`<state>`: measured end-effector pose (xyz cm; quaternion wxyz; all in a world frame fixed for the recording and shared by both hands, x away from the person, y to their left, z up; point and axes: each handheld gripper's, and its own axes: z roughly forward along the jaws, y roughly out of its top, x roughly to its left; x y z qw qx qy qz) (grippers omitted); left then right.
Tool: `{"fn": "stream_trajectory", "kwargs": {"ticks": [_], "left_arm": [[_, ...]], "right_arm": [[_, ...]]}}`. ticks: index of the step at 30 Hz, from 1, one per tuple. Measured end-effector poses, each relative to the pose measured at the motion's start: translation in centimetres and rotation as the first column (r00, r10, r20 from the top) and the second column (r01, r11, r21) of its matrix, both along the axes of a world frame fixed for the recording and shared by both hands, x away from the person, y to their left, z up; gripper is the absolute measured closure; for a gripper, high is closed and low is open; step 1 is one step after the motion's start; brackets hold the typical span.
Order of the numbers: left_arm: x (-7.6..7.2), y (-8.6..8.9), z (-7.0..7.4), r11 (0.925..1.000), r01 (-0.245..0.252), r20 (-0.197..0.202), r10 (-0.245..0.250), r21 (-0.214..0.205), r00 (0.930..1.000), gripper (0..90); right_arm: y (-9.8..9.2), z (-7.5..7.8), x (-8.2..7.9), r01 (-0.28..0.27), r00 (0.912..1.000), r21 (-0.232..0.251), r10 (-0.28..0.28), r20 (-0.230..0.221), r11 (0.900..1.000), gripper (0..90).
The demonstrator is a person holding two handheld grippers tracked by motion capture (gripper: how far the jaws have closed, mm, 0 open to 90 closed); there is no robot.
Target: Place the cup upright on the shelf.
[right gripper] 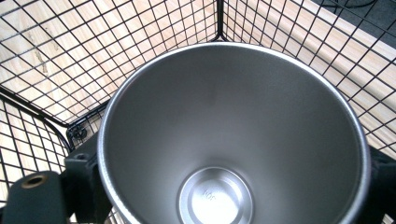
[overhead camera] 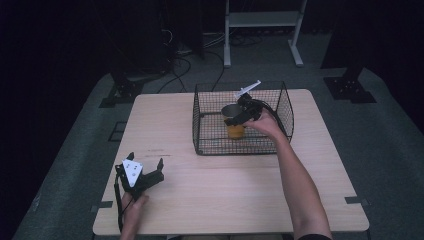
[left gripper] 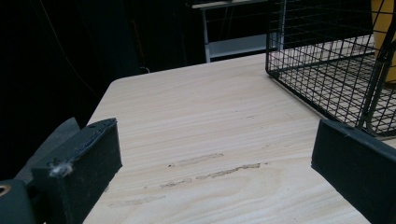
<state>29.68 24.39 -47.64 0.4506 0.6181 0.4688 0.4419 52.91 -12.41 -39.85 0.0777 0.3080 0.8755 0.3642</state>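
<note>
A cup [overhead camera: 235, 127] with a yellow outside and a steel inside stands upright in a black wire basket [overhead camera: 210, 136] at the table's far middle. My right gripper [overhead camera: 242, 116] reaches down over the basket's near side and is shut on the cup, one jaw on each side of it. In the right gripper view the cup's shiny, empty inside [right gripper: 233, 130] faces me, with basket mesh [right gripper: 46, 70] around it. My left gripper [overhead camera: 146, 160] rests on the table at the near left, open, with nothing between its jaws [left gripper: 219, 149].
The light wooden table [overhead camera: 225, 195] has bare room in front of and left of the basket [left gripper: 317, 70]. Part of the yellow cup [left gripper: 384, 28] shows through the mesh. Beyond the table stand a white frame [overhead camera: 260, 20] and floor cables.
</note>
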Motion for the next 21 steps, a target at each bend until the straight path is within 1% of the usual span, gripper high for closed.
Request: {"fn": "stream_trajectory", "kwargs": {"ticks": [2,7,10,13,16,19,21], "left_arm": [[0.00,0.01,0.00,1.0000,0.001,0.000,-0.001,-0.001,1.0000,0.8],[0.00,-0.01,0.00,1.0000,0.001,0.000,-0.001,0.001,1.0000,0.8],[0.00,0.00,0.00,1.0000,0.002,0.000,-0.002,0.000,1.0000,0.8],[-0.01,-0.03,-0.01,1.0000,0.004,0.002,-0.004,0.003,1.0000,0.8],[-0.02,-0.04,-0.01,1.0000,0.003,0.002,-0.003,0.004,1.0000,0.8],[-0.02,-0.03,-0.01,1.0000,0.003,0.001,-0.003,0.003,1.0000,0.8],[-0.02,-0.05,-0.01,1.0000,0.002,0.002,-0.002,0.004,1.0000,0.8]], "right_arm": [[-0.07,-0.04,-0.08,0.004,0.9999,-0.007,-0.004,0.009,1.0000,9.8],[-0.19,-0.06,-0.28,0.002,0.9999,-0.017,-0.002,0.011,0.9999,9.3],[-0.13,-0.16,-0.48,0.007,0.9997,-0.026,-0.007,0.022,0.9996,8.6],[0.11,-0.35,-0.71,-0.006,0.9995,-0.051,0.008,0.031,0.9987,7.9],[0.15,-0.44,-0.84,-0.008,0.9995,-0.041,0.009,0.030,0.9991,7.6],[0.24,-0.29,-0.89,-0.011,0.9994,-0.050,0.013,0.032,0.9987,6.4],[0.25,-0.16,-0.94,-0.005,0.9991,-0.053,0.008,0.042,0.9986,4.1]]}}
